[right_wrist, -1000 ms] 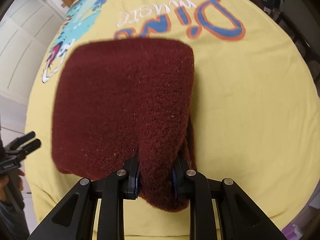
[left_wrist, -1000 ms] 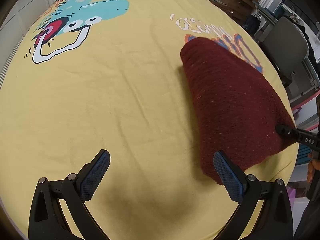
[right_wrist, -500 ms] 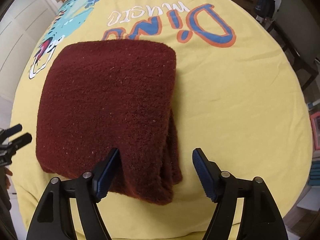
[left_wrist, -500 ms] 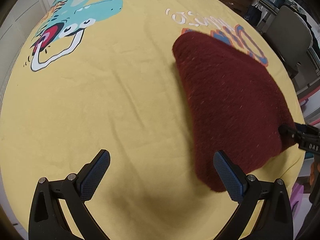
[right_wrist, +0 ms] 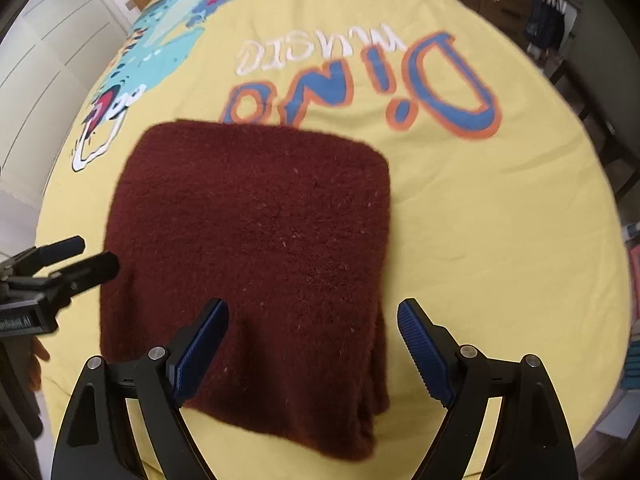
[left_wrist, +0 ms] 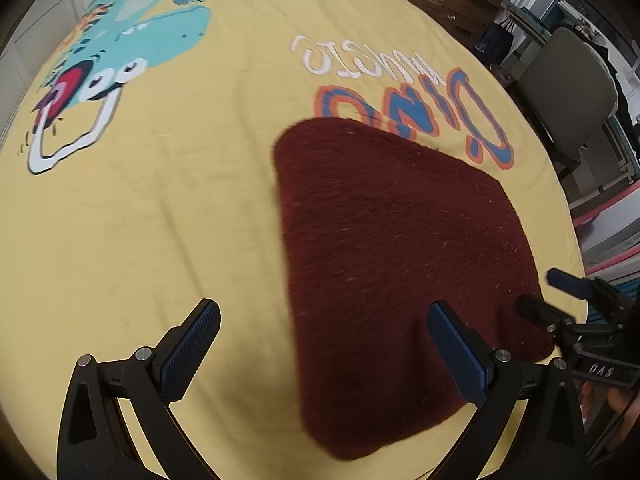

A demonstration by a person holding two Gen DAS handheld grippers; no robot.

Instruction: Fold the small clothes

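- The dark red knitted garment (right_wrist: pixel 256 240) lies folded into a thick, roughly square pad on the yellow printed sheet (right_wrist: pixel 500 220), its far edge just overlapping the blue and orange lettering (right_wrist: pixel 400 76).
- The right gripper (right_wrist: pixel 312 344) hovers over the near edge with its jaws spread wide; nothing is held. In the right wrist view the left finger sits in front of the cloth, the right finger beside the stacked layers.
- The left gripper (left_wrist: pixel 320 344) is likewise parted and empty, one finger over bare sheet, the other in front of the garment's near corner.
- Judgement: with both tools free of the cloth and the pad lying flat and compact, the fold appears complete, or nearly so; the hands seem placed only to check or tidy it.
- Orientation: the pad is close to square, so no long axis is clear. The layered open edges face the right side and near corner; the far and left edges look smooth and rounded, probably fold lines.
- Motion blur softens the edges, so the layer count cannot be told.
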